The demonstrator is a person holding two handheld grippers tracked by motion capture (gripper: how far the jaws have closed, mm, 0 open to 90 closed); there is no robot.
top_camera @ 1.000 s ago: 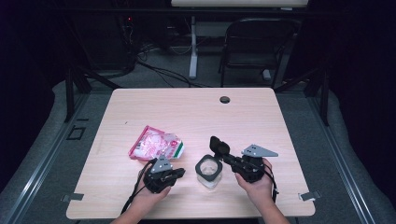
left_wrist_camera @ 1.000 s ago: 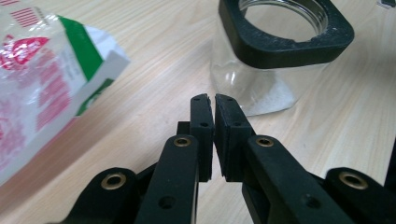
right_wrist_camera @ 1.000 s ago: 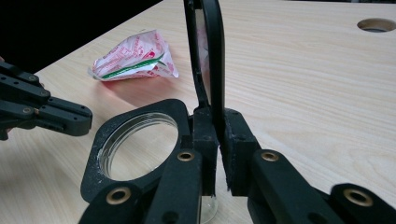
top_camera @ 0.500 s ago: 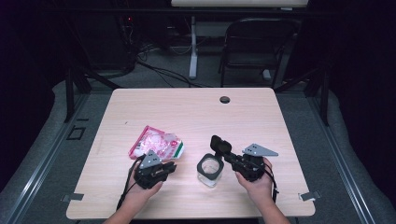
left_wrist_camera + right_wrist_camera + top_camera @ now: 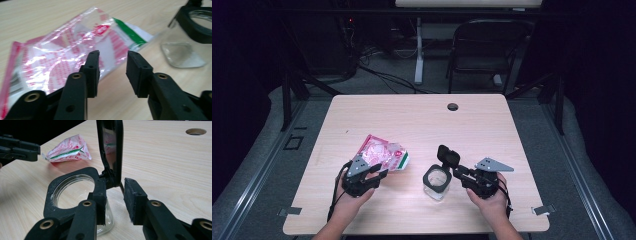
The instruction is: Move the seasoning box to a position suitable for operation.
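Jaws on both grippers parted, nothing clamped; both have just been opening.

Left gripper [image 5: 377, 174] sits at 7 o'clock on the table [image 5: 492, 125], pads apart with bare wood between them, tips just short of the red-and-clear plastic bag [image 5: 382, 154] lying at its 1 o'clock. Glass jar [image 5: 436, 181] with black rim and hinged lid [image 5: 448, 156] flipped up stands at table 6 o'clock. Right gripper [image 5: 460, 171] at 5 o'clock, jaws loose either side of the lid hinge, not squeezing.

no legible print on the packet [image 5: 70, 50]
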